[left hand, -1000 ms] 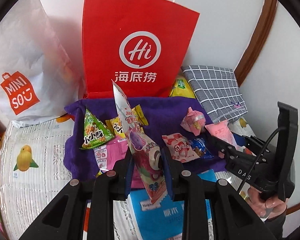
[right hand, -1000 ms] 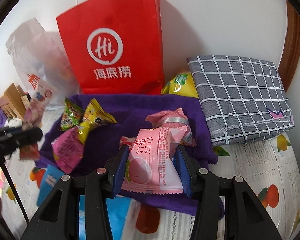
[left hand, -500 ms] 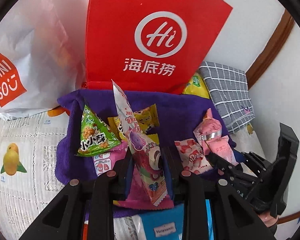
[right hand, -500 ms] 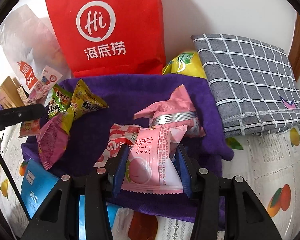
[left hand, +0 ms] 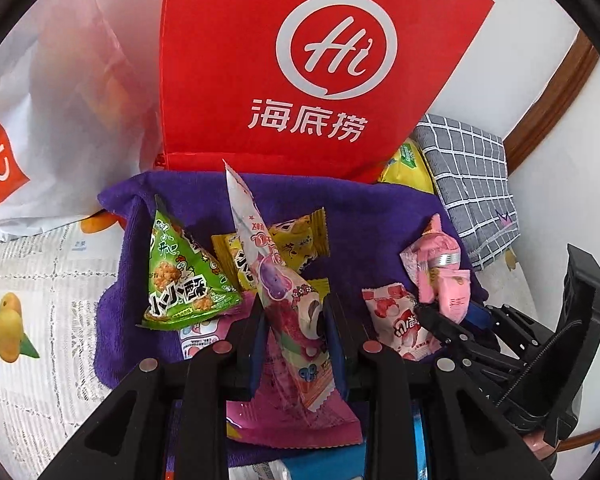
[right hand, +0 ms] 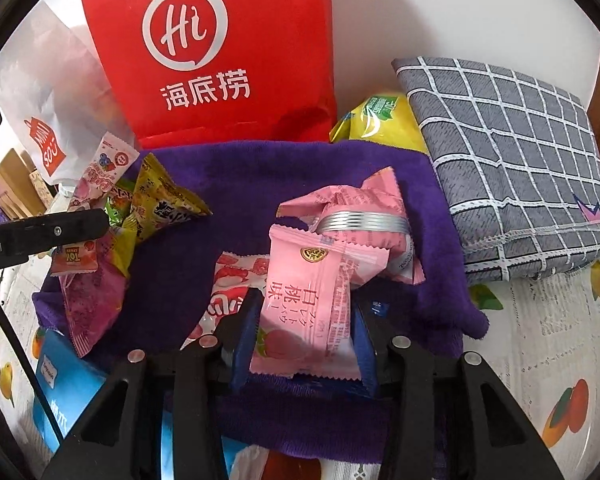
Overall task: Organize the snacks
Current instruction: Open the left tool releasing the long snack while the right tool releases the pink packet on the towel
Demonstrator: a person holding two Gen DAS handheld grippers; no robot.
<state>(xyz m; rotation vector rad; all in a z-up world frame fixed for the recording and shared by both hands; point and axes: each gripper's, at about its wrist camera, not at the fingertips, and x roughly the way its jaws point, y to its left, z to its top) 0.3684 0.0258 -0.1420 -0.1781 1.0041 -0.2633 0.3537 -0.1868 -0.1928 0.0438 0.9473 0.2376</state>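
Left claw: clamped fully tight across the lower half of a long, narrow pink-and-white candy sachet with a purple cartoon print. Long axis of the sachet running away from the claw, its white sealed tip pointing toward the tall red paper carrier bag with a white "Hi" logo; its orange bottom seam hanging on the near side of the pads. Directly below: a flat magenta foil pouch on the crumpled purple fleece towel. Just left of the sachet on the towel, a green triangular crisp packet; behind it, a yellow wrapper.

Right claw: jaws closing, blue pads on both side edges of a square pale-pink peach-flavoured wrapper. Long axis likewise pointing toward the red bag, far edge overlapping a larger crumpled pink packet with silver bands lying on the towel. Partly under the claw, a red-and-white strawberry-print packet.

Judged: both items lowering onto the towel, right piece nearer its pink neighbours, left piece nearer the green and yellow cluster. Release straight down, with no sideways travel, likely enough for each.
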